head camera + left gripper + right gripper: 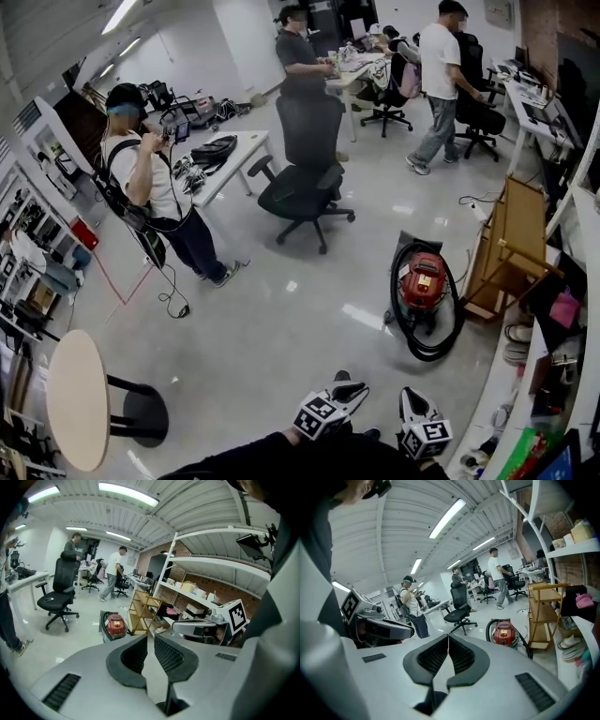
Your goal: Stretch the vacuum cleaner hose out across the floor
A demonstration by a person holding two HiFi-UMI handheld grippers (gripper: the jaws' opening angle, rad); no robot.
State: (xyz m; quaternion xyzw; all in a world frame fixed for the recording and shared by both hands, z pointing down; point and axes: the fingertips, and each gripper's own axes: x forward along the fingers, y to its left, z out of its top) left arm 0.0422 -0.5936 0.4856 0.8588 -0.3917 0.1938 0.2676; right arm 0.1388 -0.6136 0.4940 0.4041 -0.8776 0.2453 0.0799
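The red vacuum cleaner (423, 282) stands on the pale floor at the right, with its black hose (413, 339) looped in a ring around it. It also shows in the left gripper view as the vacuum cleaner (115, 625), and in the right gripper view as the vacuum cleaner (504, 633) with the hose (526, 645) beside it. My left gripper (351, 391) and right gripper (413, 400) hang side by side at the bottom edge, well short of the vacuum. Both the left gripper (149, 638) and the right gripper (448, 637) are shut with nothing between the pads.
A wooden shelf cart (510, 249) stands right behind the vacuum. A black office chair (306, 178) sits mid-floor, and a person with a backpack (150, 187) stands at left beside a white desk (234, 155). A round table (79, 399) is near left. Shelving (562, 375) runs along the right.
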